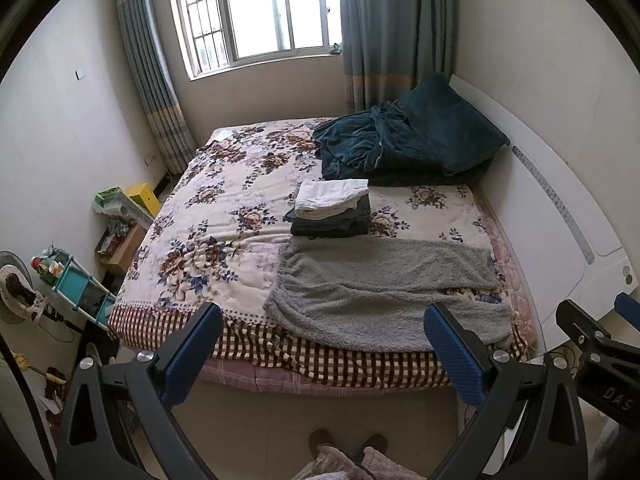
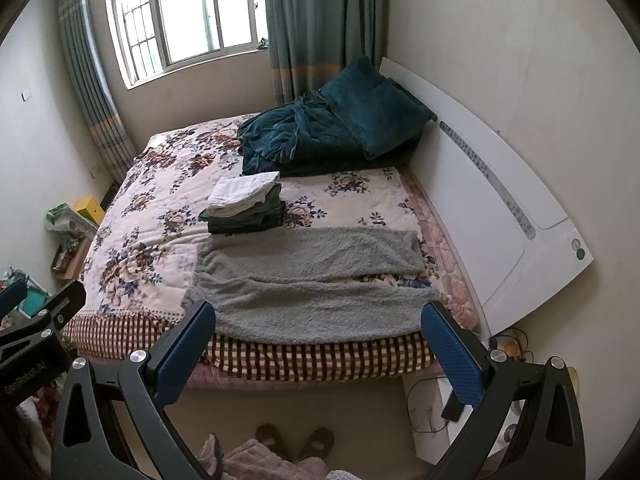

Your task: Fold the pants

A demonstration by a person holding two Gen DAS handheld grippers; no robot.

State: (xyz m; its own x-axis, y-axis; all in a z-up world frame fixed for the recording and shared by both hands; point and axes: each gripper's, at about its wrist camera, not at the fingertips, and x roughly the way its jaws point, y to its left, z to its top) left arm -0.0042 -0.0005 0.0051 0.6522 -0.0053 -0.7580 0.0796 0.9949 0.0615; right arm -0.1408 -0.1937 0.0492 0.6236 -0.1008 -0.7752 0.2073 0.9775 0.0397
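Both held wide open and empty above the bed's near edge, left gripper (image 1: 320, 344) and right gripper (image 2: 318, 340); gray pants (image 1: 384, 292) flat at twelve o'clock, long axis nine-to-three, right gripper seemingly nearer.

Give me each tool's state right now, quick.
Left tool: open, holding nothing, above the bed edge.
Right tool: open, holding nothing, facing the grey pants.
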